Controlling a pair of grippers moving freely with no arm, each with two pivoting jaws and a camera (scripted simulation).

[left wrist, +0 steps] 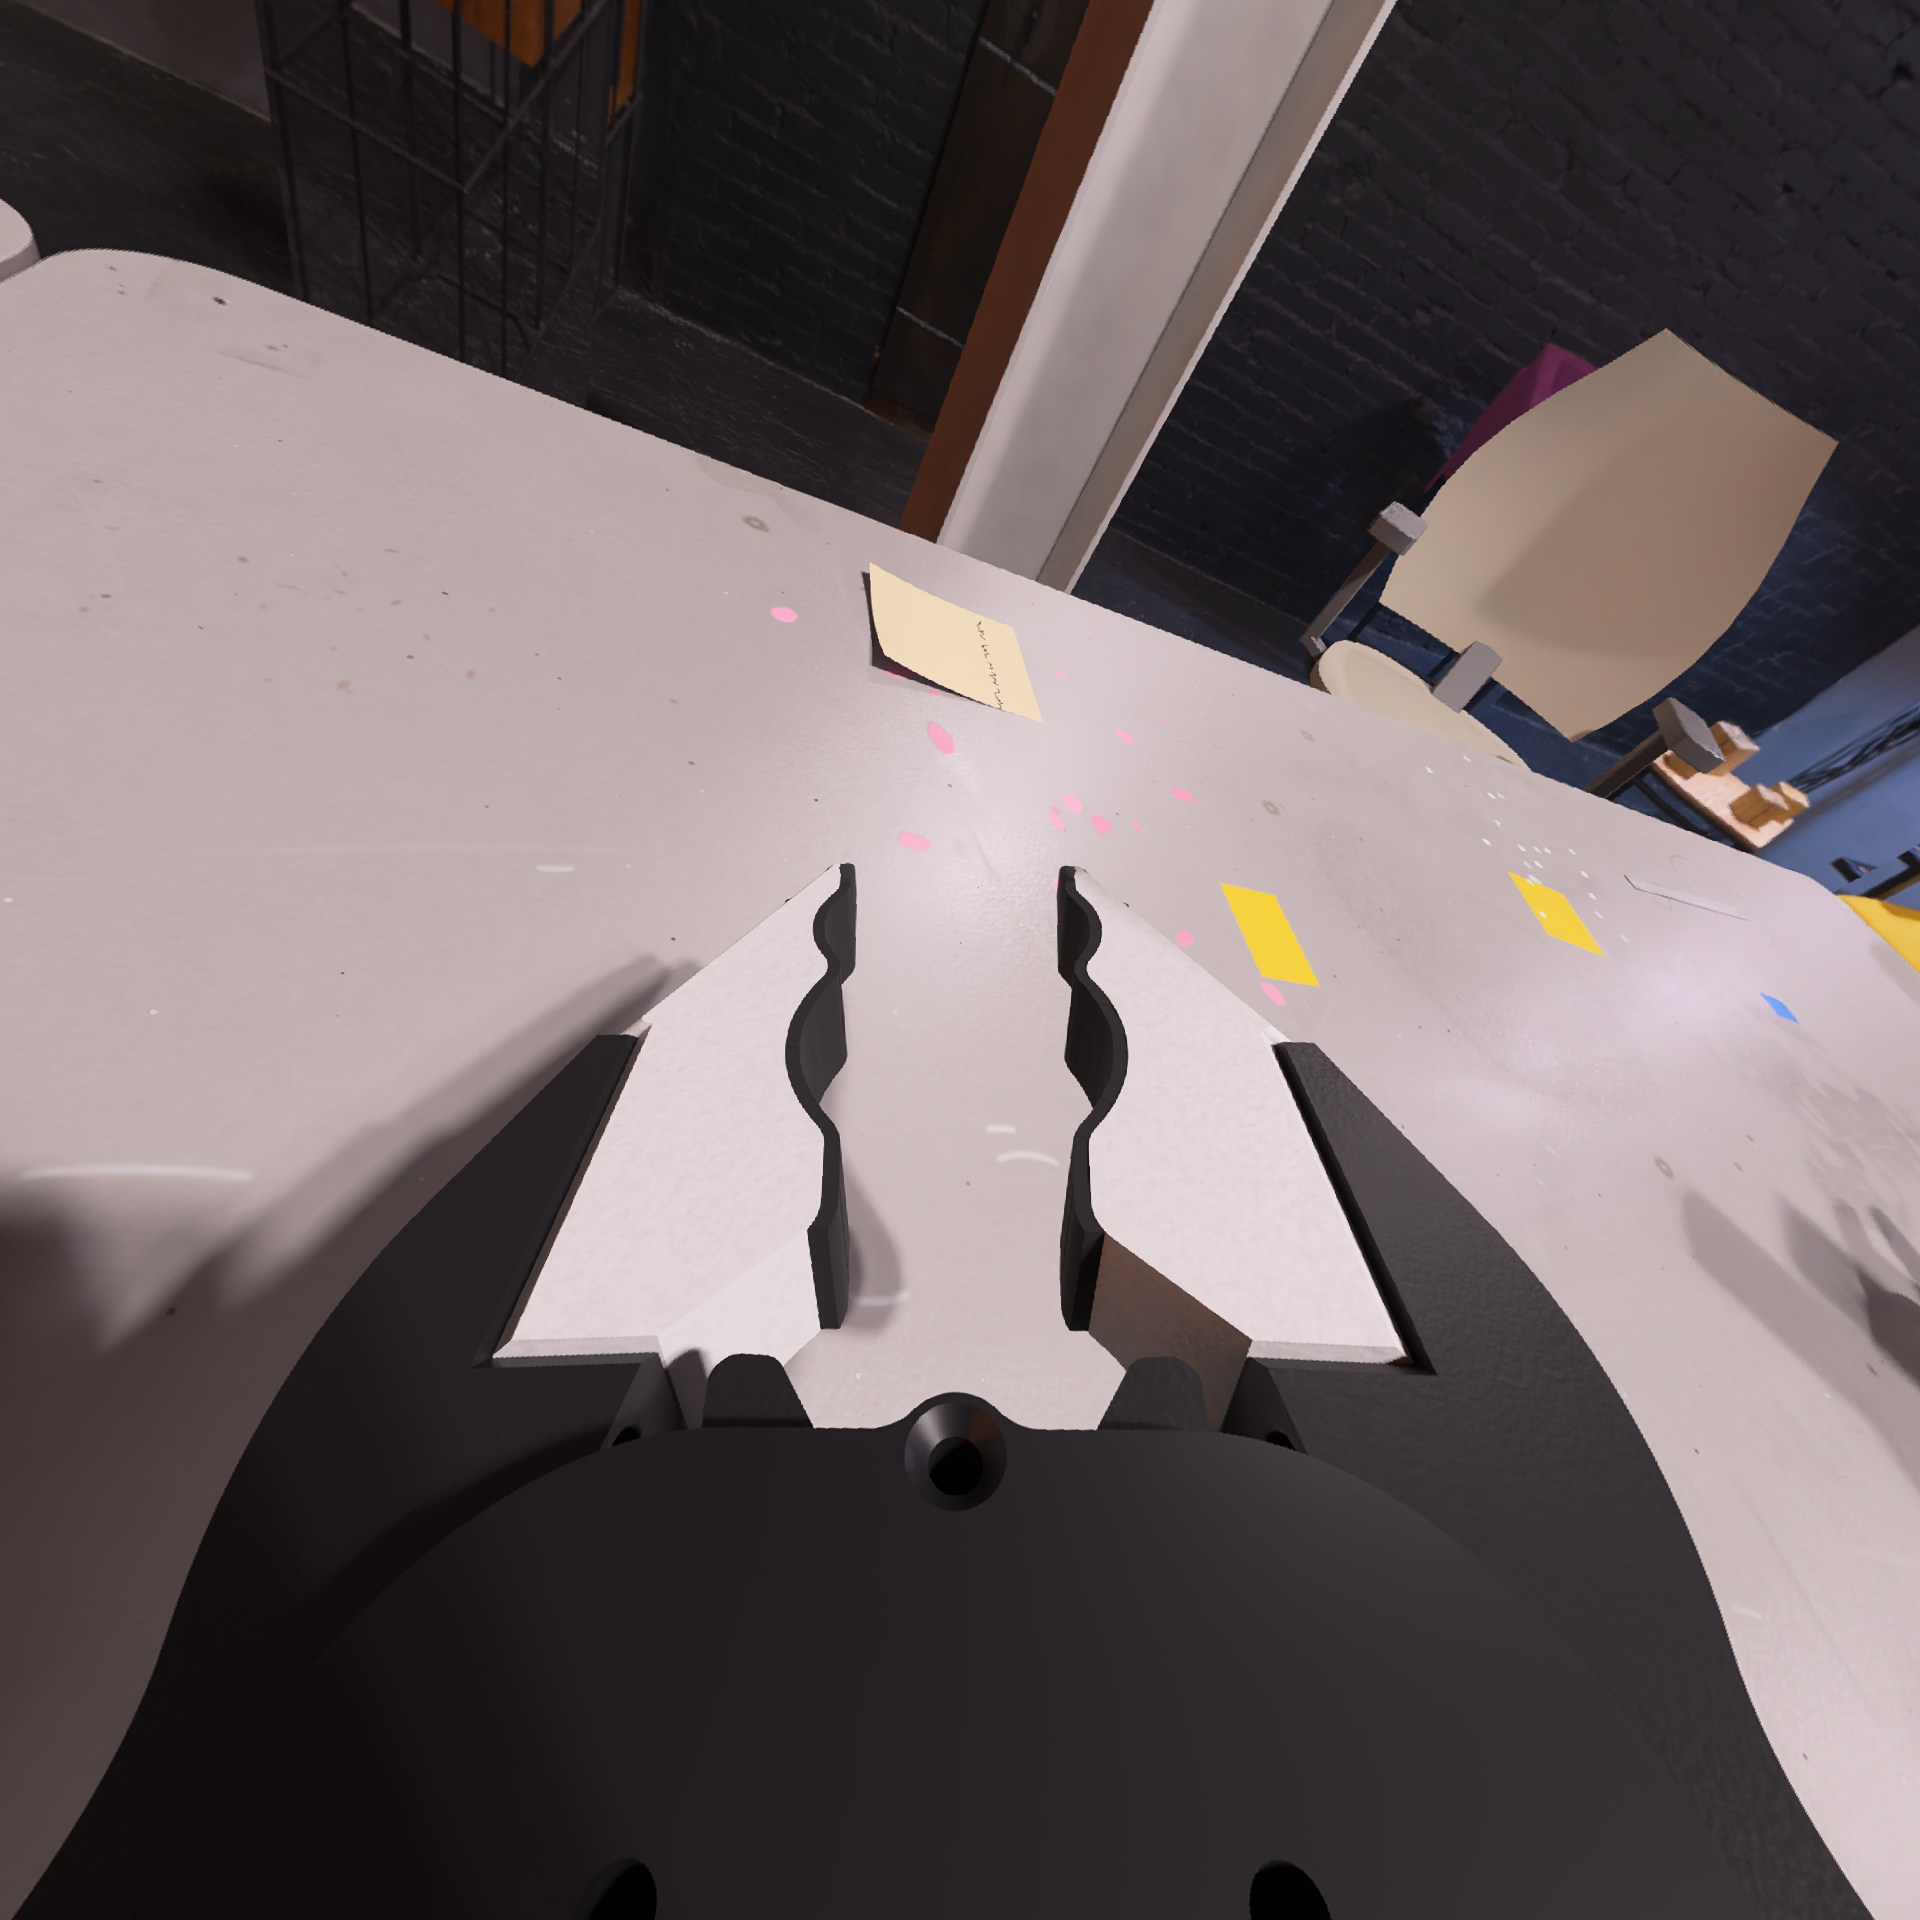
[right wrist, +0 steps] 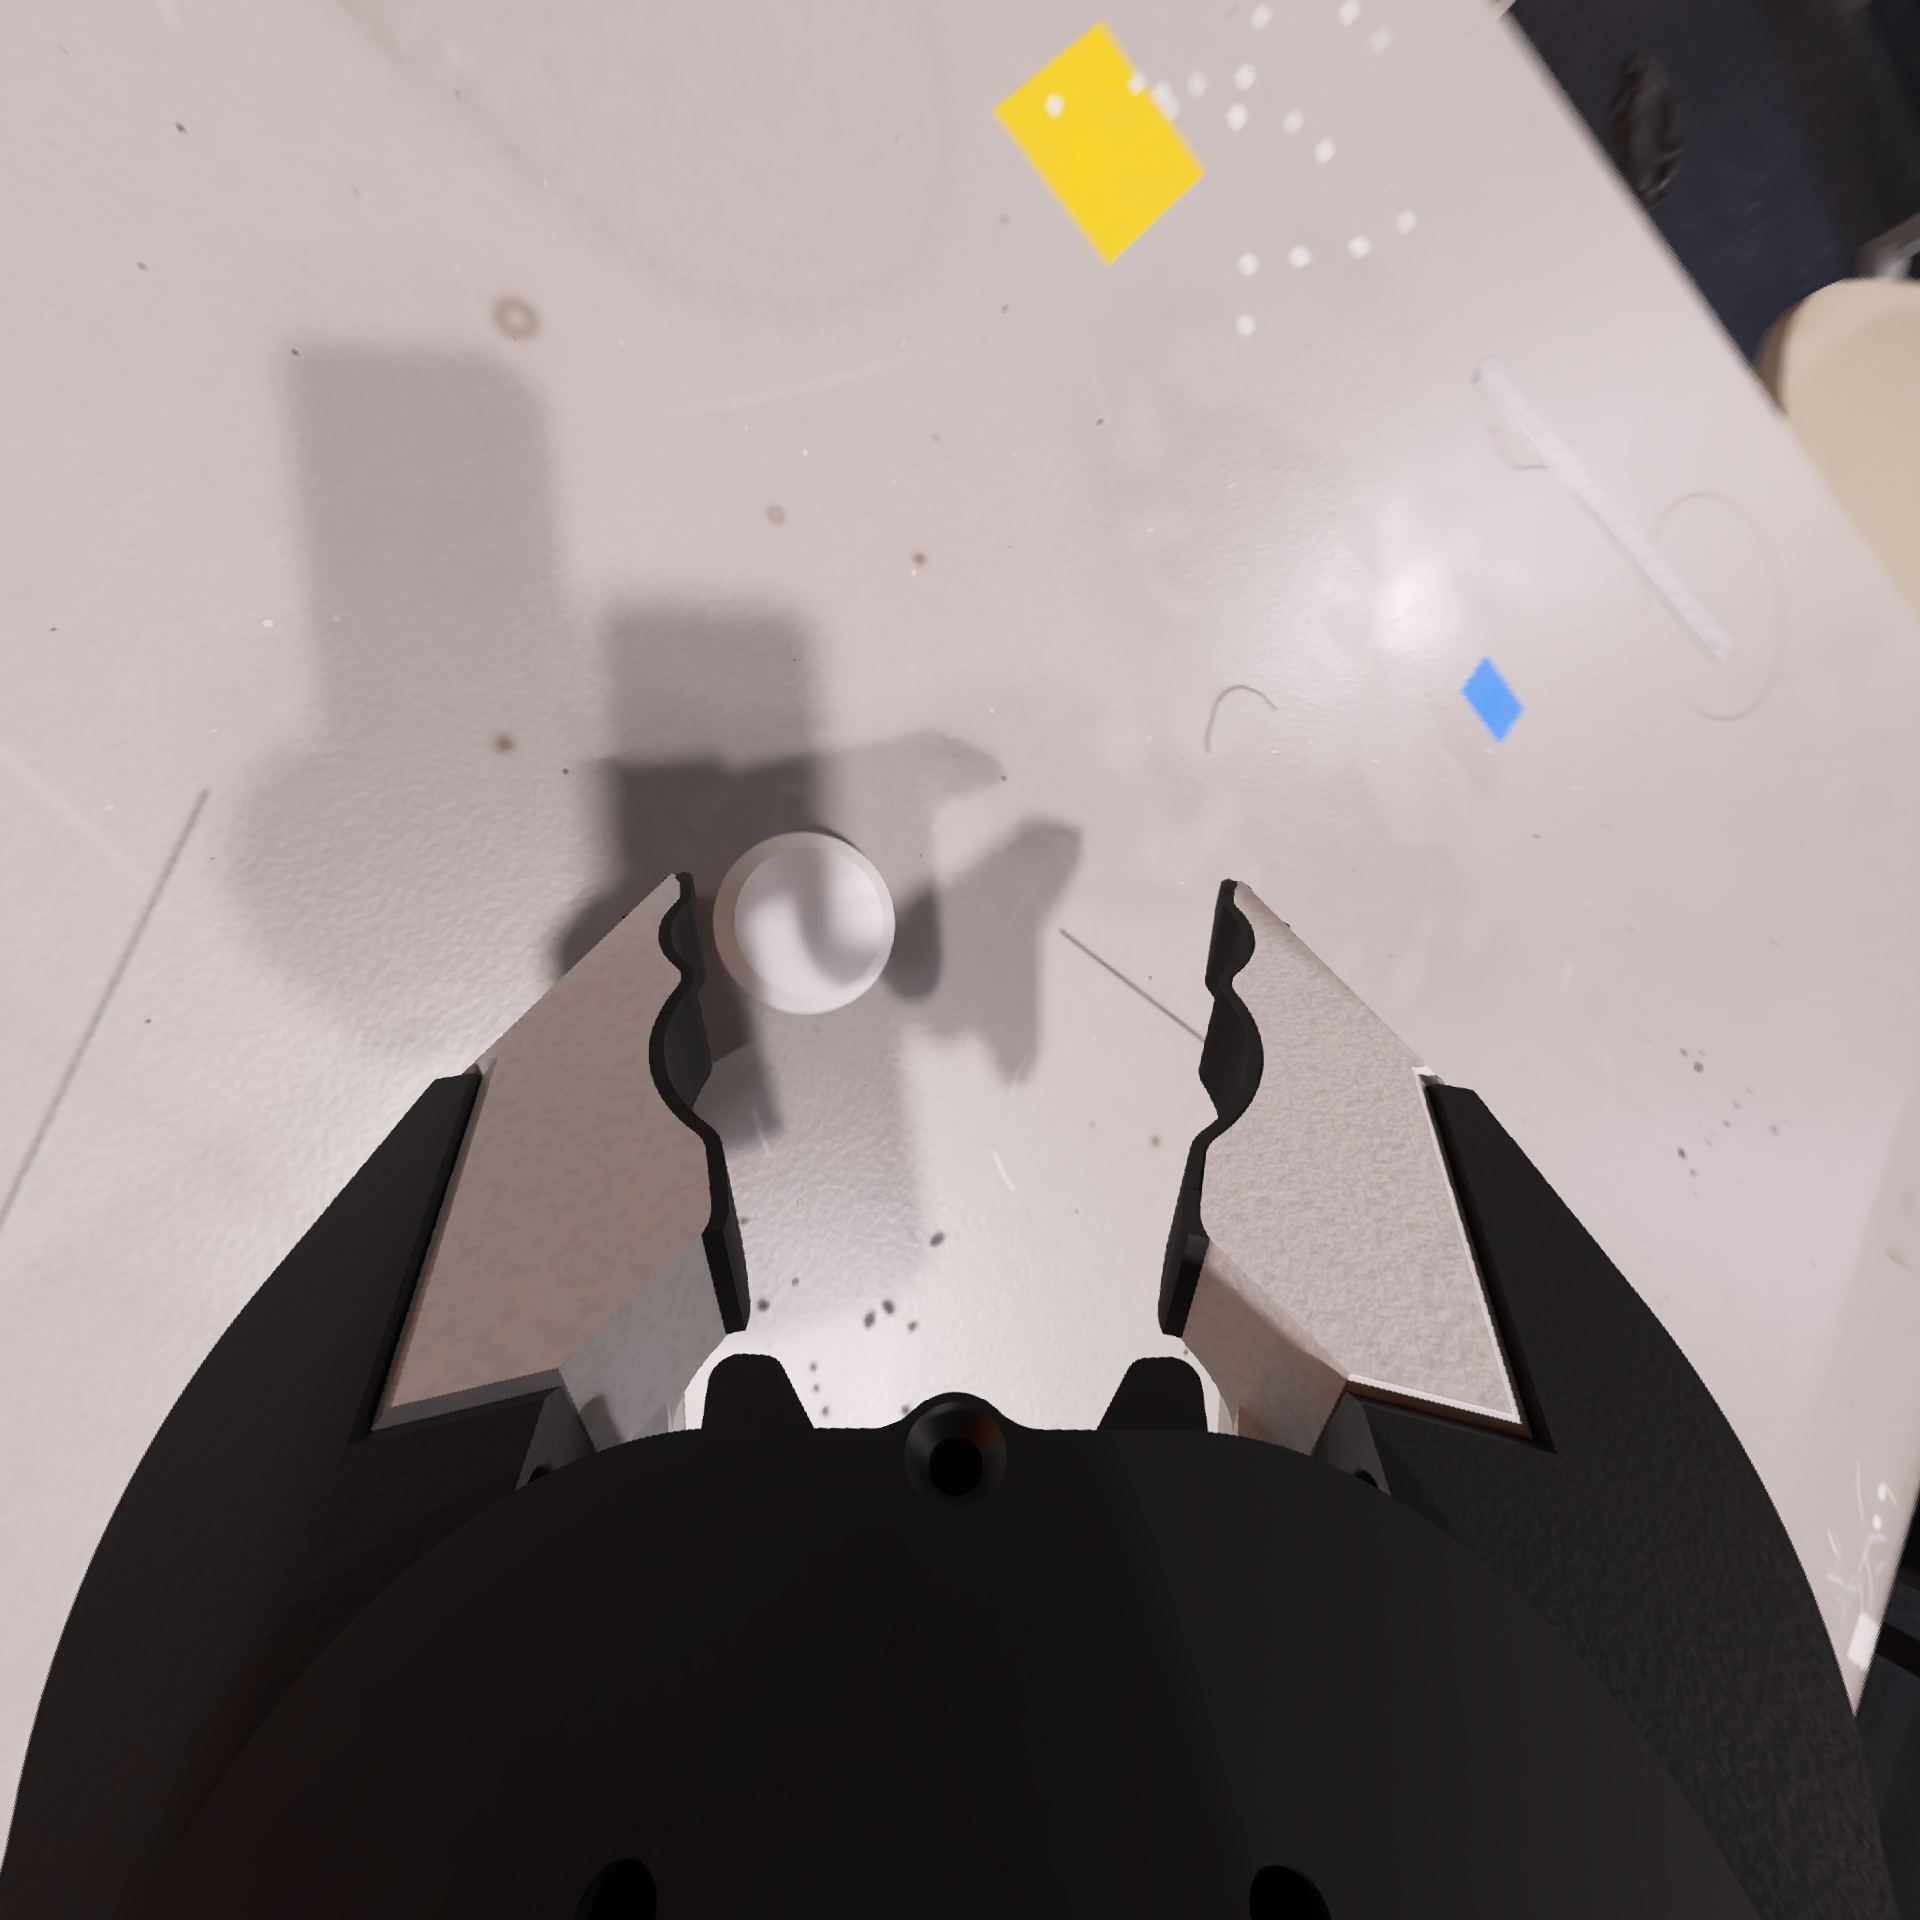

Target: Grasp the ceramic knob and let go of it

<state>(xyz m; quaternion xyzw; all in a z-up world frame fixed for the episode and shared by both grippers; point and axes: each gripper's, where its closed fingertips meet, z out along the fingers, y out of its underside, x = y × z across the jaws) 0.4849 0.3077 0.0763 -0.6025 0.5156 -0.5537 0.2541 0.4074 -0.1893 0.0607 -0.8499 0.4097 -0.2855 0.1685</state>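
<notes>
The ceramic knob (right wrist: 808,923) is a small round white knob that stands on the pale table (right wrist: 935,468). It shows only in the right wrist view. My right gripper (right wrist: 954,883) is open wide above the table. The knob lies between its fingertips, close to the left fingertip (right wrist: 675,914) and well clear of the right one. My left gripper (left wrist: 956,873) hovers over the table (left wrist: 364,675) with a narrow gap between its fingers and nothing in it.
A cream sticky note (left wrist: 951,644) lies ahead of the left gripper. Yellow patches (left wrist: 1268,933) (right wrist: 1101,140) and a blue patch (right wrist: 1492,698) mark the table top. A beige chair (left wrist: 1600,551) and a white post (left wrist: 1122,281) stand past the far edge.
</notes>
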